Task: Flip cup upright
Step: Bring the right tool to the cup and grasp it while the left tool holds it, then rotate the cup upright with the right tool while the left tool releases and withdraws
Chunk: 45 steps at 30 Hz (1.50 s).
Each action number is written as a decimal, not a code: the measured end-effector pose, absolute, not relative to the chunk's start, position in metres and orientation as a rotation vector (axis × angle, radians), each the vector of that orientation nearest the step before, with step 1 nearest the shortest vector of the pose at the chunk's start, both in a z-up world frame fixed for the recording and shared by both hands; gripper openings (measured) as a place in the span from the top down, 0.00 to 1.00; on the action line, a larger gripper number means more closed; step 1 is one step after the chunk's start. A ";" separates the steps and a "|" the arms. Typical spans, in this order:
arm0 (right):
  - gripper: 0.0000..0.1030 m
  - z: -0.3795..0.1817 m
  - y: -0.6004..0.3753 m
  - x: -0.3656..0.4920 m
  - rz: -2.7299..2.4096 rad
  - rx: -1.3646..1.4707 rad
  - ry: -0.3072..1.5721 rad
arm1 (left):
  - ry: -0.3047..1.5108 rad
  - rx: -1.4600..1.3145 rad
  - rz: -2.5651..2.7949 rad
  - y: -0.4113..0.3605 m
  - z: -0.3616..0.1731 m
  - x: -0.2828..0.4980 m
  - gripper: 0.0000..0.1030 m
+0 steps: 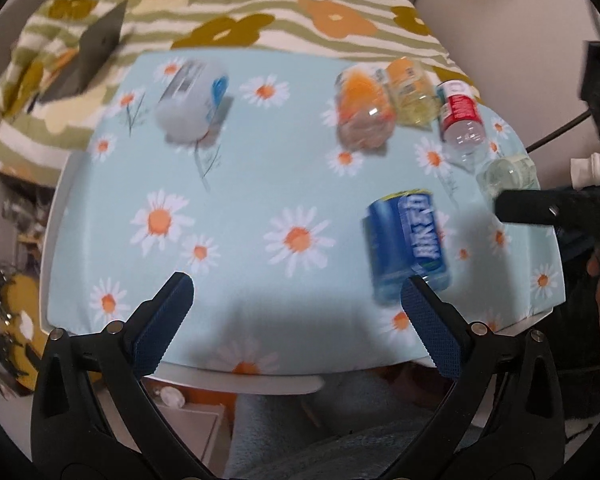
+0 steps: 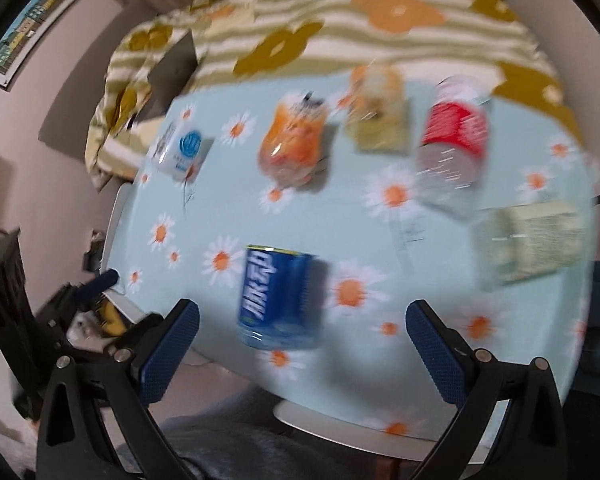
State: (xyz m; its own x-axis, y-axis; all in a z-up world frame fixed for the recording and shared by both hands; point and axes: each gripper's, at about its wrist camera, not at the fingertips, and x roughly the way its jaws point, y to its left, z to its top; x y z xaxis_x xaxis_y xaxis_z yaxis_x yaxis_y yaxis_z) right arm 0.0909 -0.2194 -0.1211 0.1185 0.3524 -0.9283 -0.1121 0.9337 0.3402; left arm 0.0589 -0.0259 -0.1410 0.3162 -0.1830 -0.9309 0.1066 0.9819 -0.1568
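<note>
A blue cup (image 1: 406, 245) with white lettering stands on the daisy tablecloth (image 1: 260, 184) near the front right; the lettering looks upside down. It also shows in the right wrist view (image 2: 278, 298). My left gripper (image 1: 298, 292) is open and empty, above the table's front edge, with its right finger (image 1: 430, 324) just in front of the cup. My right gripper (image 2: 302, 320) is open and empty, with the cup between and just beyond its fingers. Both views are blurred.
A white and blue container (image 1: 192, 98) lies at the back left. An orange bottle (image 1: 362, 110), a yellow bottle (image 1: 412, 94), a red-labelled bottle (image 1: 460, 114) and a pale jar (image 1: 508, 174) crowd the back right. A floral striped blanket (image 1: 260, 12) lies behind.
</note>
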 end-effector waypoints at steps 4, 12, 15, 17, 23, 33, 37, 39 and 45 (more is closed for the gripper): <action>0.00 -0.152 -0.198 0.112 0.346 0.213 1.545 | 1.254 -0.064 -0.175 0.000 -0.156 0.058 0.00; 0.12 -0.190 -0.172 0.139 0.322 0.168 1.676 | 1.289 -0.105 -0.160 0.035 -0.180 0.061 0.00; 0.21 -0.198 -0.167 0.143 0.326 0.177 1.695 | 1.297 -0.104 -0.155 0.040 -0.184 0.061 0.00; 0.22 -0.204 -0.164 0.144 0.323 0.184 1.710 | 1.298 -0.104 -0.156 0.042 -0.186 0.061 0.00; 0.30 -0.209 -0.160 0.147 0.301 0.169 1.732 | 1.296 -0.119 -0.160 0.047 -0.187 0.061 0.00; 0.47 -0.208 -0.170 0.143 0.300 0.222 1.712 | 1.280 -0.112 -0.161 0.049 -0.179 0.058 0.00; 0.48 -0.187 -0.168 0.134 0.311 0.205 1.642 | 1.259 -0.090 -0.164 0.047 -0.165 0.057 0.00; 0.48 -0.171 -0.169 0.130 0.315 0.201 1.594 | 1.238 -0.072 -0.164 0.046 -0.154 0.056 0.00; 0.47 -0.108 -0.182 0.095 0.227 0.228 1.187 | 1.163 -0.056 -0.152 0.046 -0.128 0.054 0.00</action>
